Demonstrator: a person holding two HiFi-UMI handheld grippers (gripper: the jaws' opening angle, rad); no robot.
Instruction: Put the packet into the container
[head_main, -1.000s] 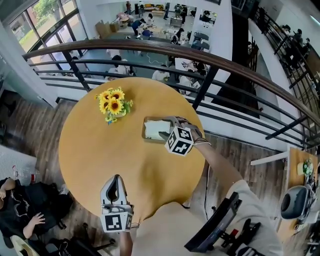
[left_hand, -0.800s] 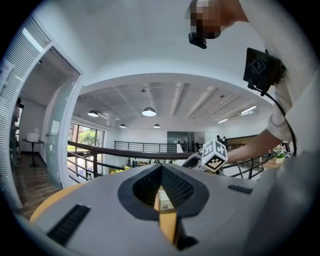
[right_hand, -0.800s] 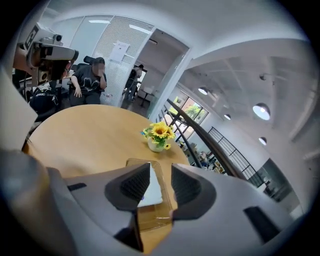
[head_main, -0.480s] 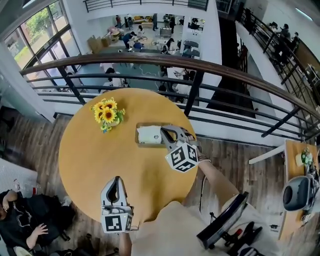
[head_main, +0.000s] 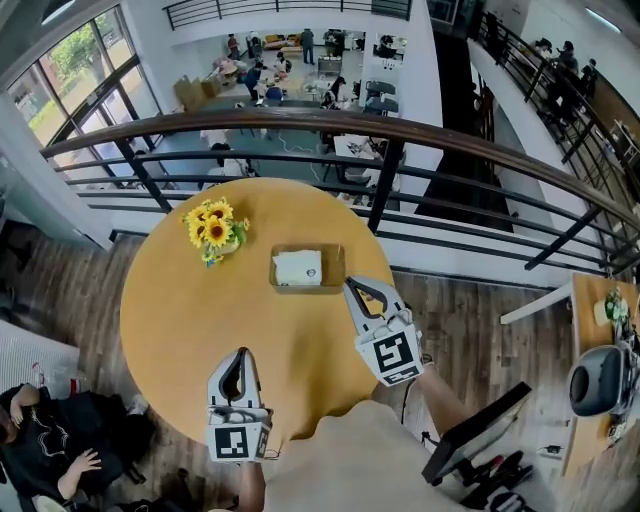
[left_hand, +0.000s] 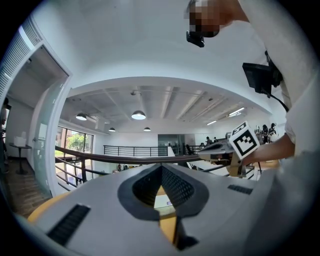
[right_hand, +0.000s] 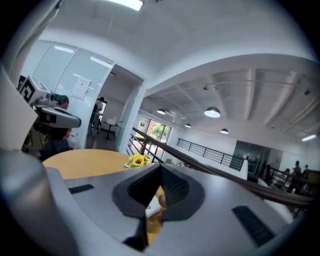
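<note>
Packet (head_main: 297, 268) lies inside the container (head_main: 334, 268), task seems done; left gripper (head_main: 234, 356) and right gripper (head_main: 351, 284) have clenched, empty fingers.

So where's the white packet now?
In the head view the packet lies inside the brown container on the round table, right of the sunflowers and just beyond the right gripper.

One packet (head_main: 297, 267), one container (head_main: 335, 270), one sunflower bunch (head_main: 215, 228), two tools (head_main: 236, 362) (head_main: 353, 286).
</note>
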